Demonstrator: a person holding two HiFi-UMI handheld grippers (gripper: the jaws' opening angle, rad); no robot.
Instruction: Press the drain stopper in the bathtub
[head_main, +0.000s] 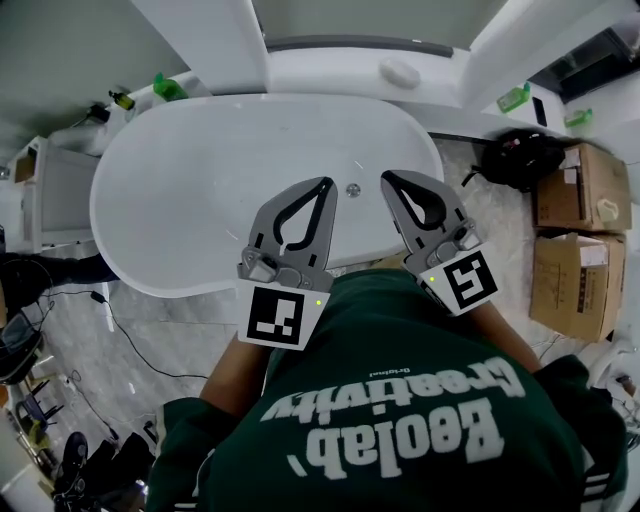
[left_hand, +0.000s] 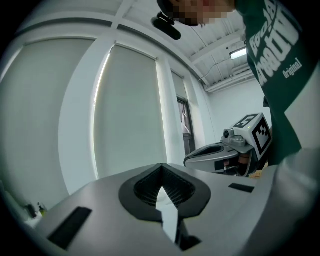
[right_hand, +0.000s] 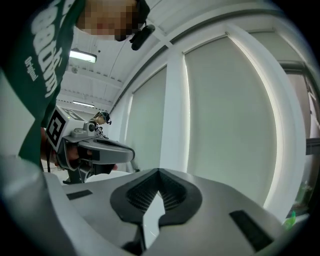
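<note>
The bathtub (head_main: 180, 190) was the big white oval, with nothing in it that I could see except the drain stopper (head_main: 352, 189) on its floor near the close rim. The left gripper (head_main: 323, 186) and right gripper (head_main: 389, 180) hung above that rim, fingers closed on nothing. I'd guess a closed tip makes a better poker. From the head view, the stopper showed between the two tips.

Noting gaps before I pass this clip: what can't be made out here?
- Drain stopper: head view only, too small to tell whether it is pressed or raised.
- Bathtub, near rim: head view, covered by the left gripper, the right gripper and the green shirt.
- Its interior: absent from both gripper views, which face window blinds.
- Green bottles: head view, too small to read labels.
</note>
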